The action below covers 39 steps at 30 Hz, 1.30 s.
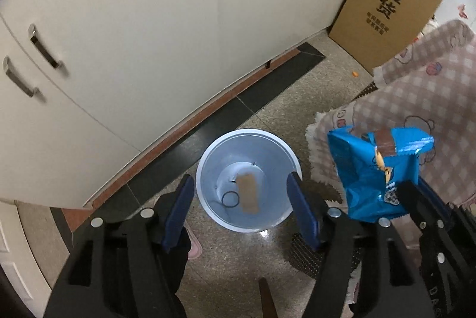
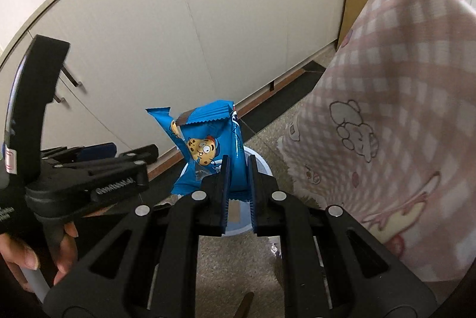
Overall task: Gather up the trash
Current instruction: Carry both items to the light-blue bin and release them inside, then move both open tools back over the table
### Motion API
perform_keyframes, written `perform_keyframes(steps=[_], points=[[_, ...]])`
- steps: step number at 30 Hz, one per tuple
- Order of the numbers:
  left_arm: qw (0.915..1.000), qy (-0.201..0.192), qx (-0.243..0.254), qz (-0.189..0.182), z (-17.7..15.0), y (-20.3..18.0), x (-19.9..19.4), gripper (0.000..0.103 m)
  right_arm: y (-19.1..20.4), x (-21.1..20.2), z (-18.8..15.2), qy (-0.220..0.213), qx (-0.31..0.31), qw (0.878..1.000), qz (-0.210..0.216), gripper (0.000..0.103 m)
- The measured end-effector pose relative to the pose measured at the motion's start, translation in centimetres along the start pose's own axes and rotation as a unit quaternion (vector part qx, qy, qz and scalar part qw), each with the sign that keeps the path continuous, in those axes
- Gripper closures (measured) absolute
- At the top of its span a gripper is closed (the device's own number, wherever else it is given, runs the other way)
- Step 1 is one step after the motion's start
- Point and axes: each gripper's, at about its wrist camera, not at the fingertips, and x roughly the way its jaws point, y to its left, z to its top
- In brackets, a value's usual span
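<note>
Speckled stone floor [image 1: 297,109] along white cabinets [image 1: 148,20], left gripper [image 1: 242,193] spread empty above pale bin [image 1: 208,157], right gripper [image 2: 238,166] clamping blue snack wrapper [image 2: 208,136] beside it

In the right wrist view, the blue snack packet [image 2: 208,145] and the right tongs [image 2: 238,184] cover most of the white bin [image 2: 261,166]; only slivers of its rim and wall show. The packet's lower end is hidden between the pads. The left tongs [image 2: 119,154] are seen side-on there, so their gap cannot be read. The hand [image 2: 32,255] at the lower left is cut off by the frame.

In the left wrist view, the small print on the cardboard box [image 1: 386,5] is too small to read, and the cabinet handles [image 1: 44,47] are smeared by blur. A brown object [image 1: 266,300] at the bottom edge is cut off and unidentifiable.
</note>
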Motion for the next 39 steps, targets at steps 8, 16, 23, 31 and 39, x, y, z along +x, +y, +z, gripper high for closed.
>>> perform_keyframes(steps=[8,16,23,31,39], points=[[0.9989,-0.03,-0.034,0.014,0.5,1.8,-1.5,0.037,0.1,1.7,0.8,0.005,0.001,1.0,0.01,0.091],[0.9953,-0.055,-0.064,0.047,0.9,3.4,-2.3,0.036,1.2,3.5,2.0,-0.009,0.008,1.0,0.022,0.048],[0.9954,-0.049,-0.07,0.043,0.7,3.8,-2.2,0.036,1.4,3.8,2.5,-0.002,0.005,1.0,0.026,0.048],[0.9923,-0.108,-0.06,0.009,0.7,2.3,-8.4,0.036,1.3,-3.4,3.7,-0.067,0.011,0.997,0.022,0.048],[0.9809,-0.19,-0.025,-0.03,0.1,-2.4,-16.7,0.035,-0.6,-13.2,4.2,-0.149,0.019,0.989,0.009,0.046]])
